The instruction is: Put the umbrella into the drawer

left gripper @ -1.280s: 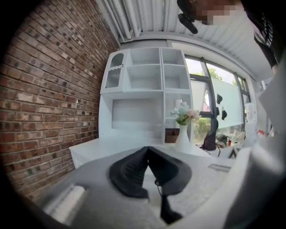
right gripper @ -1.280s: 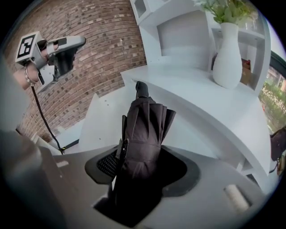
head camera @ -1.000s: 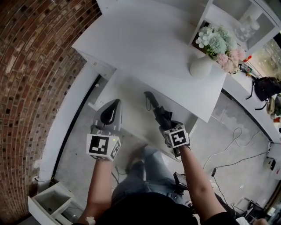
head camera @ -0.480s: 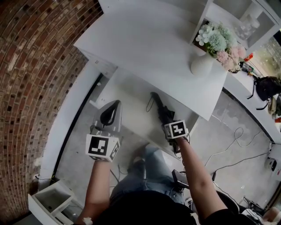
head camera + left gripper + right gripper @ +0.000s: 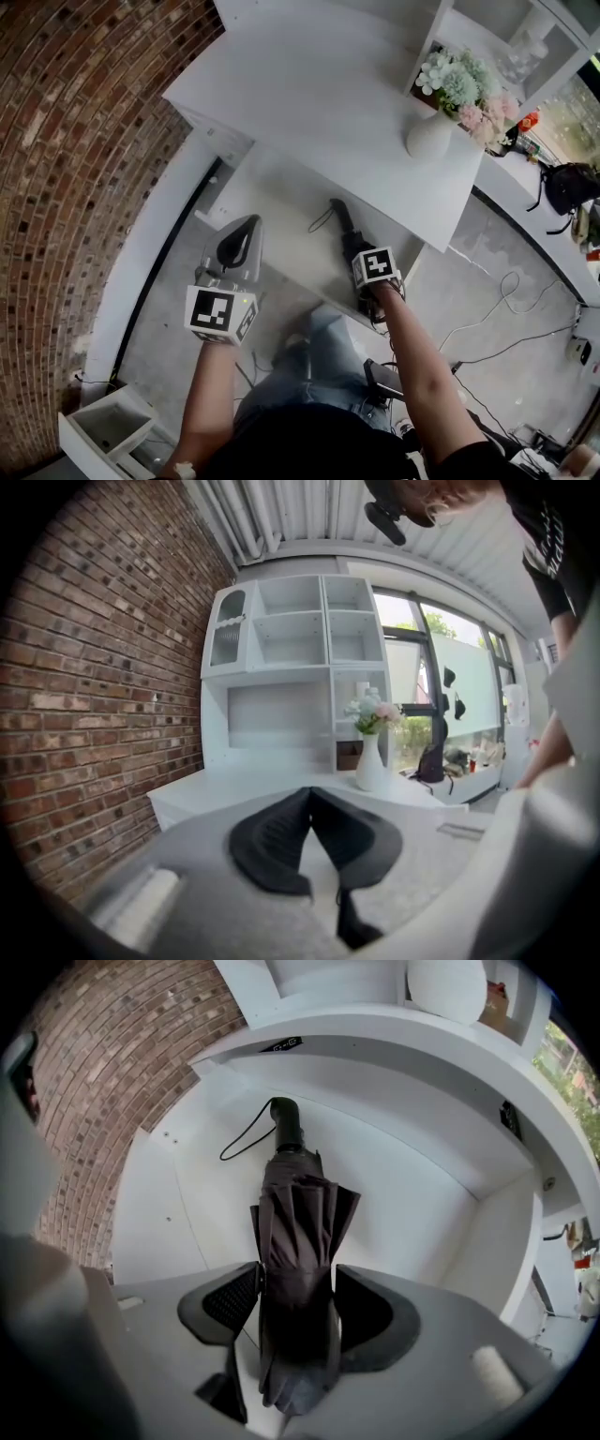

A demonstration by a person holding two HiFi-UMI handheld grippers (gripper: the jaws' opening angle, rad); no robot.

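With the right gripper (image 5: 295,1297) clamped on the folded black fabric umbrella (image 5: 295,1227) low inside the open white drawer (image 5: 281,214) and the left gripper (image 5: 309,799) closed and empty nearby, a careless release could have left its rear tip over the drawer's front wall.

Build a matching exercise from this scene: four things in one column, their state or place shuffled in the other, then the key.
Things
1. umbrella
2. left gripper
3. vase of flowers
4. drawer

States or places
A. pulled open below the desk top
B. jaws together, nothing between them
C. stands on the white desk top
D. folded, clamped between the jaws of the right gripper

Pairs: 1-D, 2-B, 3-C, 4-A
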